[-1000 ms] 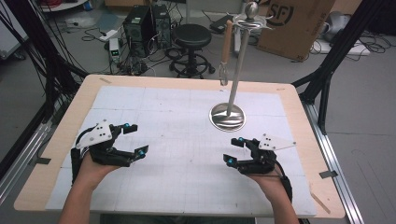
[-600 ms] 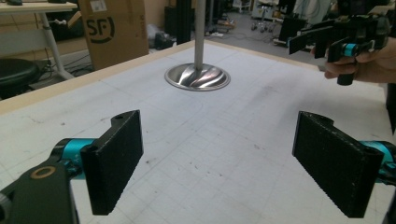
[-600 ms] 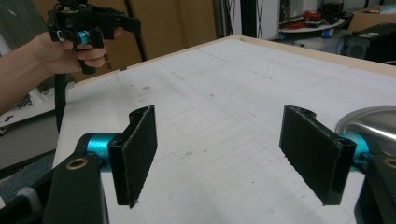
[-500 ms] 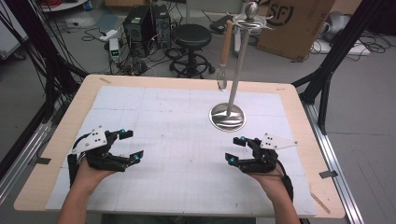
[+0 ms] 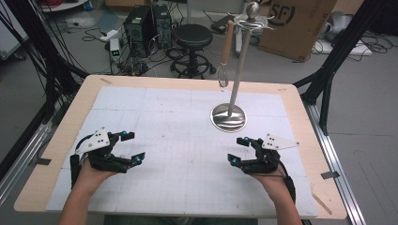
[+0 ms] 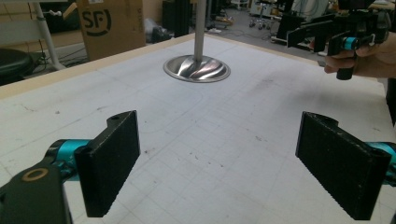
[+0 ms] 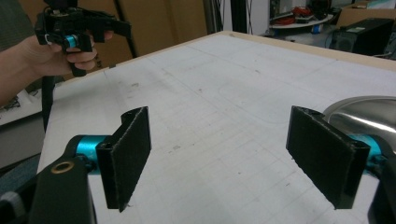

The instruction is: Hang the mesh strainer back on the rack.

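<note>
While both grippers' fingers (image 6: 112,163) have just been opening, empty, the stand (image 5: 228,117) sits well beyond them.

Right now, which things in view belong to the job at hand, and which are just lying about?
Part of the job:
- metal stand on the table
- whisk hanging from its top
- left gripper, jaws open, nothing between them
- right gripper, jaws open, nothing between them

Just lying about:
- black stool
- cardboard box
- computer towers
</note>
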Tool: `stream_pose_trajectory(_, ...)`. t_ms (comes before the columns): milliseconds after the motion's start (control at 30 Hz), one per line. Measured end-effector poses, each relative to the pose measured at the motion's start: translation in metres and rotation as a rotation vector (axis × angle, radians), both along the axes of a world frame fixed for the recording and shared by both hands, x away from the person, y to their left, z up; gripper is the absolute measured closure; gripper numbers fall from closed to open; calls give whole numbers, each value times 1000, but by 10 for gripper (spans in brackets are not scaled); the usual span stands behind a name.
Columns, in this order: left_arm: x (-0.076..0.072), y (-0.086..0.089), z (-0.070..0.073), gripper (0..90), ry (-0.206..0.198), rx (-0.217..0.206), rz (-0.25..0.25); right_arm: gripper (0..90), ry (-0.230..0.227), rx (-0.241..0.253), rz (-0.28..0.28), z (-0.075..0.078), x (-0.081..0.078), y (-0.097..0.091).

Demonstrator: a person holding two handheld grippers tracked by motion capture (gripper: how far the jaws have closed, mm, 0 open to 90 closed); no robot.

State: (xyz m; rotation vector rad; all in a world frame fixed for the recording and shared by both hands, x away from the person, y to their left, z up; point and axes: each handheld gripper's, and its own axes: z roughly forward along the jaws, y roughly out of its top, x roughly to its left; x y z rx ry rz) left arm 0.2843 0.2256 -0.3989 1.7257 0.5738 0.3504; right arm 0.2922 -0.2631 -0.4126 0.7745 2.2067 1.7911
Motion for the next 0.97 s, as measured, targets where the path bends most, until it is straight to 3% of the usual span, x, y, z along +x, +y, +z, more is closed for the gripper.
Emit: stream_pose_trajectory(967,0,-1,-4,140,18,-17,1,206,11,-24,14,-3,1,4)
